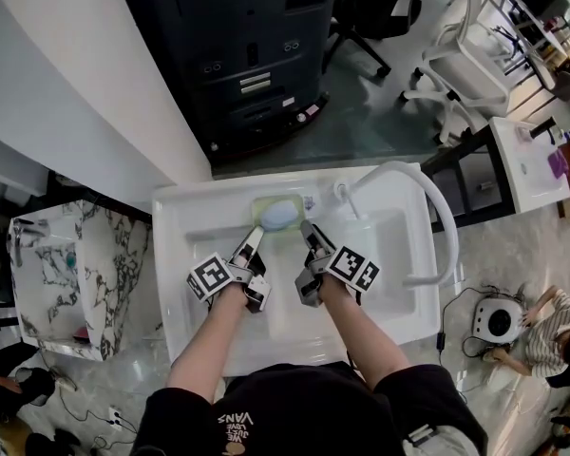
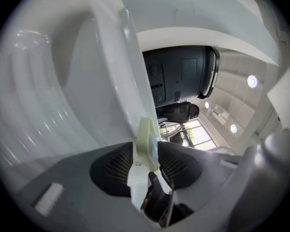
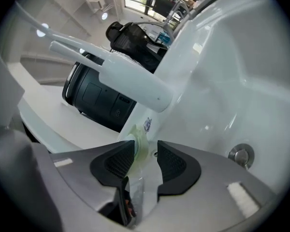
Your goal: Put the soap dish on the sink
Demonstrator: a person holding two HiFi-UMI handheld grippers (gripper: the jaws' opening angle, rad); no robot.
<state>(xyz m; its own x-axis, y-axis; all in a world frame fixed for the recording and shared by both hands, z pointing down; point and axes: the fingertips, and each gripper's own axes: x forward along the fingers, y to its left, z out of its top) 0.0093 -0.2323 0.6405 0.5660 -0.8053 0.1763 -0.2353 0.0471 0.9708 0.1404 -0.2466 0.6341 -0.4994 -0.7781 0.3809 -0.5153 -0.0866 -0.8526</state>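
Observation:
A pale green soap dish with a blue bar of soap in it rests on the back rim of the white sink. My left gripper reaches it from the front left, and my right gripper from the front right. In the left gripper view the dish's edge stands between the jaws of the left gripper, and the pads look spread beside it. In the right gripper view the dish sits close to the left pad of the right gripper, with a gap to the other pad. Both grippers are open.
A white curved faucet arches over the basin's right side, and the drain lies in the bowl. A dark cabinet stands behind the sink and a marbled stand to its left. A person sits on the floor at right.

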